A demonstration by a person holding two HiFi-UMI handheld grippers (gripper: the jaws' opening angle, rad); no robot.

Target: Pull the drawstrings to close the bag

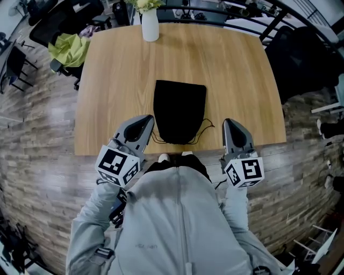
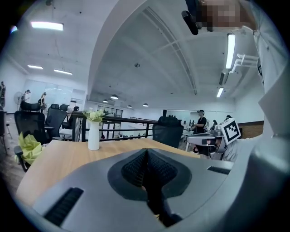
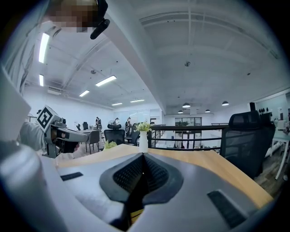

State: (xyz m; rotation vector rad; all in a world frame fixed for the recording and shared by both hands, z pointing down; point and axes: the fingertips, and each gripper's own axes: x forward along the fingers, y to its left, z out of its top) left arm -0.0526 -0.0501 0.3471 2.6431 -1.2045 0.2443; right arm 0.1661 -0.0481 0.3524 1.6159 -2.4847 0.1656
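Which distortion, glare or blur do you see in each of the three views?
Head view: fisheye bends the table edges; the black bag shows little detail. Left gripper view: a ceiling lamp glares. Right gripper view: dark rounded corners.

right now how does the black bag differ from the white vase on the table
The black drawstring bag lies flat near the person's edge; the white vase stands upright at the far edge. The bag trails loose drawstrings; the vase holds flowers. Both rest on the wooden table.
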